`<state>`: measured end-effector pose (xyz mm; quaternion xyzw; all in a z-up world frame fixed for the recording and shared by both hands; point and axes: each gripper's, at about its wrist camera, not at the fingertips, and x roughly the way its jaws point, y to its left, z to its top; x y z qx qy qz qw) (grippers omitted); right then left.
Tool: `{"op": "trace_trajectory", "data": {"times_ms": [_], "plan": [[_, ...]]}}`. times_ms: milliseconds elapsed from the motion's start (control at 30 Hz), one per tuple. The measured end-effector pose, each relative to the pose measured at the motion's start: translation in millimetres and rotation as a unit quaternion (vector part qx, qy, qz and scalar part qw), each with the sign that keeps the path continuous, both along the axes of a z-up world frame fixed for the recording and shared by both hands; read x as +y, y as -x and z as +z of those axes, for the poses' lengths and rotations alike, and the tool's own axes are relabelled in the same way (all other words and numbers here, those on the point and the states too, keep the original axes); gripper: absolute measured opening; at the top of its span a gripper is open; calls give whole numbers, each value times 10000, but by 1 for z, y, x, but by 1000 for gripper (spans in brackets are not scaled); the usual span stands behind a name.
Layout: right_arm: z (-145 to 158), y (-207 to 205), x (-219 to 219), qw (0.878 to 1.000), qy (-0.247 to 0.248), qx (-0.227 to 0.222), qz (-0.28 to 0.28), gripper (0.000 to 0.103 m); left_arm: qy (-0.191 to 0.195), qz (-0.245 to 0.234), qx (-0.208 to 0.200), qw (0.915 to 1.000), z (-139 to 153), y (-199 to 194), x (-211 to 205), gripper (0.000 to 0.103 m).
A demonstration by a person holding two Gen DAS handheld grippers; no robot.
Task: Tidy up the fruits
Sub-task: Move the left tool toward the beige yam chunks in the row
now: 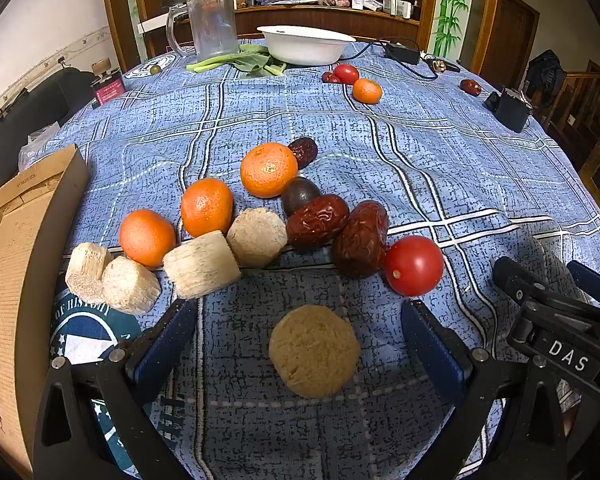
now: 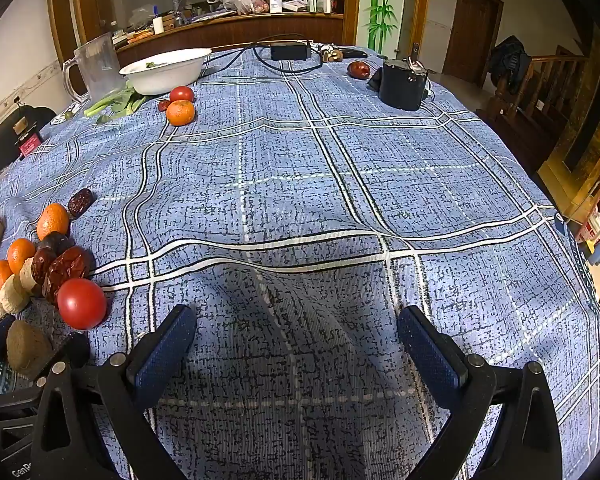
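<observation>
My left gripper stands open, low over the blue checked cloth, and a round tan sugarcane piece lies loose between its fingers without touching either pad. Just beyond it sits a row of three oranges, several pale sugarcane pieces, two wrinkled red dates, a dark round fruit and a red tomato. A darker date lies behind the farthest orange. My right gripper is open over bare cloth, to the right of the tomato.
A cardboard box borders the fruit on the left. At the far end stand a white bowl, a clear jug and greens, with a tomato, an orange, a lone date and a black pouch.
</observation>
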<state>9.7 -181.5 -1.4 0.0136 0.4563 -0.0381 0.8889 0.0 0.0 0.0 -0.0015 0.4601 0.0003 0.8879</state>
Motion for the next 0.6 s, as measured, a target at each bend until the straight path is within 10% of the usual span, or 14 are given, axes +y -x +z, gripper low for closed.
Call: {"op": "trace_trajectory", "data": {"times_ms": [267,600], "plan": [[6,12,5,9992,-51,138,365,102,-15,-201,100,9997,5,9,14,103],[27,41,33,9942,-9,-377,1011,102,853,-127,104,9962,14,37,65,103]]}}
